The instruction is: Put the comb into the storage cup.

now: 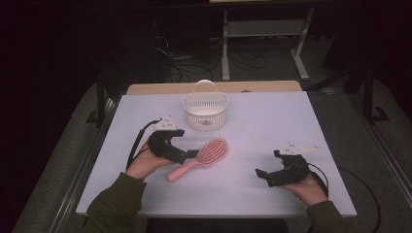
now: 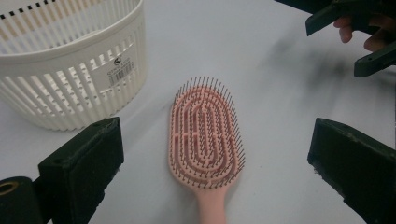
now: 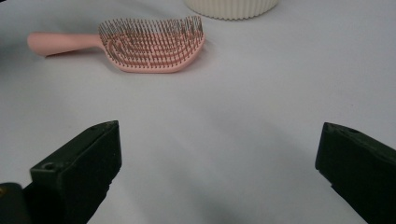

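- A pink hairbrush (image 1: 204, 158) lies bristles-up near the middle of the bench (image 1: 272, 121), its head pointing toward the far edge and its handle angled back toward the near left corner.
- The left tool (image 1: 187, 154) hovers at the brush where handle meets head, jaws spread wide and holding nothing; in the left gripper view the hairbrush (image 2: 205, 135) lies squarely between the two black jaws.
- The right tool (image 1: 262, 174) sits well apart, toward the near right corner, jaws likewise wide open and empty; from its own view the hairbrush (image 3: 149, 44) lies farther off across bare bench.
- The brush looks light and stiff, a moulded plastic body with an open, vented head. Its fine pins would likely flex and give poor purchase, so the bristle face seems a bad place to squeeze.
- The smooth, narrow handle, or the neck just below the head, appears the soundest grip, taken across its width; the plastic may be slick, so a firm closure seems wise.
- A white slatted basket (image 1: 205, 110) with an upright hoop handle stands near the far edge, just beyond the brush head. The basket (image 2: 70, 60) bears a barcode label on its wall, and what can be seen of its inside appears empty.
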A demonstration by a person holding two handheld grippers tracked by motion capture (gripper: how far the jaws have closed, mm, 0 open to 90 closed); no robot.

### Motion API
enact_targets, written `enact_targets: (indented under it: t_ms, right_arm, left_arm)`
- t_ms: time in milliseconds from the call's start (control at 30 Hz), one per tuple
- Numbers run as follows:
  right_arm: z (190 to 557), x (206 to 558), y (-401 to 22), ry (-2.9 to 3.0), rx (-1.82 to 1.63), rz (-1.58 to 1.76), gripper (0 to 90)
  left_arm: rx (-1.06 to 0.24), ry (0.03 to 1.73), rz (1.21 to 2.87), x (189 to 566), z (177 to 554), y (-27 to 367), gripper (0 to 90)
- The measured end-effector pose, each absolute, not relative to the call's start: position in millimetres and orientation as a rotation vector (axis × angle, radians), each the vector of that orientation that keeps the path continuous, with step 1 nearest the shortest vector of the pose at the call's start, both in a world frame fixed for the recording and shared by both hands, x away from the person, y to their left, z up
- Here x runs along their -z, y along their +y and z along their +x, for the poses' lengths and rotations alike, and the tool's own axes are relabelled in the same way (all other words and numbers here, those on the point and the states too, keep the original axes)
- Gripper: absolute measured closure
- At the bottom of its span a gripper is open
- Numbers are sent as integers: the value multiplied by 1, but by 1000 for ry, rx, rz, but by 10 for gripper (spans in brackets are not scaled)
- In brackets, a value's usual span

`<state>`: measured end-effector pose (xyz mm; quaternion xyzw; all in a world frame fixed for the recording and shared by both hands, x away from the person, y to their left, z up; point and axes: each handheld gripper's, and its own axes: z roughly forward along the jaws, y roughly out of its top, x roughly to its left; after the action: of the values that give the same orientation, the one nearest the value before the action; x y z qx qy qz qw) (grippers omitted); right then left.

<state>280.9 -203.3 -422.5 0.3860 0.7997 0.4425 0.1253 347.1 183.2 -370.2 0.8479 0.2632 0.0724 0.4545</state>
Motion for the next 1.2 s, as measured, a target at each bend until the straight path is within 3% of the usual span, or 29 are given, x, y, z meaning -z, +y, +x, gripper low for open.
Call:
enact_targets:
  t_ms: [767, 1200]
  right_arm:
    - [281, 422, -204, 2326, -1291, 1125, 0]
    - [281, 422, -205, 2325, -1293, 1126, 0]
  left_arm:
    - [-164, 633, 2118, 377, 357, 157, 0]
    - [-175, 671, 2216, 385, 358, 157, 0]
